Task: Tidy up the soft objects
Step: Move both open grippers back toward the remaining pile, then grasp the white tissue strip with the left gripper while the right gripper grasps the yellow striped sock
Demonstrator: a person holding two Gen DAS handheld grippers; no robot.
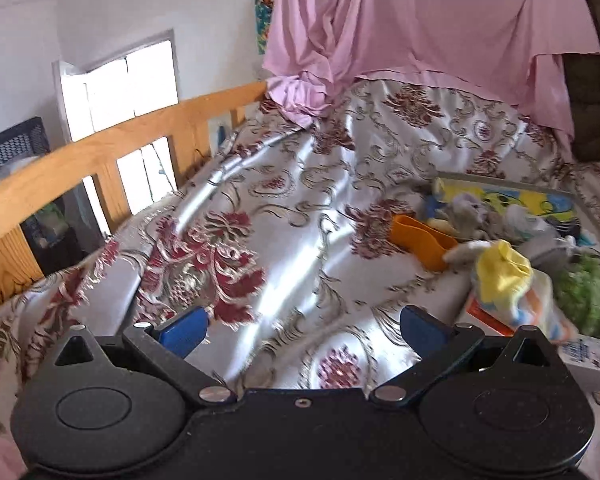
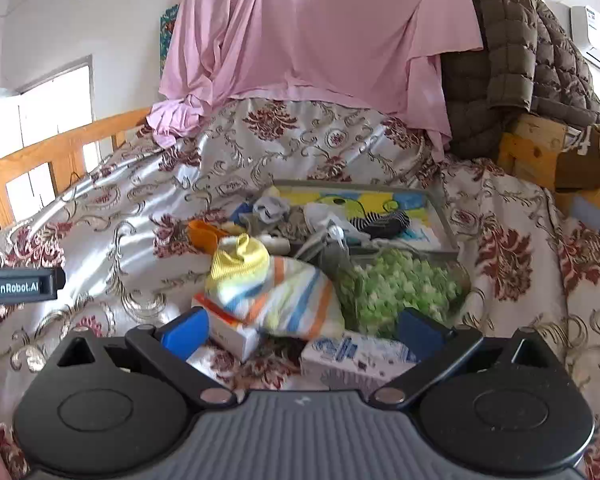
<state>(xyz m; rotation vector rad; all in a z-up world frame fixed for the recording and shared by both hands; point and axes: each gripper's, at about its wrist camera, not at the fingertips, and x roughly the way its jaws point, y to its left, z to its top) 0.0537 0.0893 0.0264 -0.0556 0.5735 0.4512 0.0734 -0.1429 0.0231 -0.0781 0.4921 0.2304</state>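
Note:
A pile of soft things lies on the floral bedspread (image 2: 112,216). A yellow-topped striped sock (image 2: 268,288) lies on a small orange-and-white box (image 2: 228,328), just ahead of my right gripper (image 2: 300,330), which is open and empty. A fuzzy green cloth (image 2: 404,288) lies to the sock's right. A tray (image 2: 446,216) behind holds grey, white and black-striped socks (image 2: 380,222). My left gripper (image 1: 304,326) is open and empty over bare bedspread (image 1: 260,208), left of the sock (image 1: 504,276) and tray (image 1: 508,196).
An orange scoop-like object (image 2: 206,234) lies left of the tray. A white-and-blue box (image 2: 356,354) sits by my right fingertip. A pink sheet (image 2: 300,40) and a brown quilted jacket (image 2: 512,52) hang behind. A wooden bed rail (image 1: 112,140) runs along the left.

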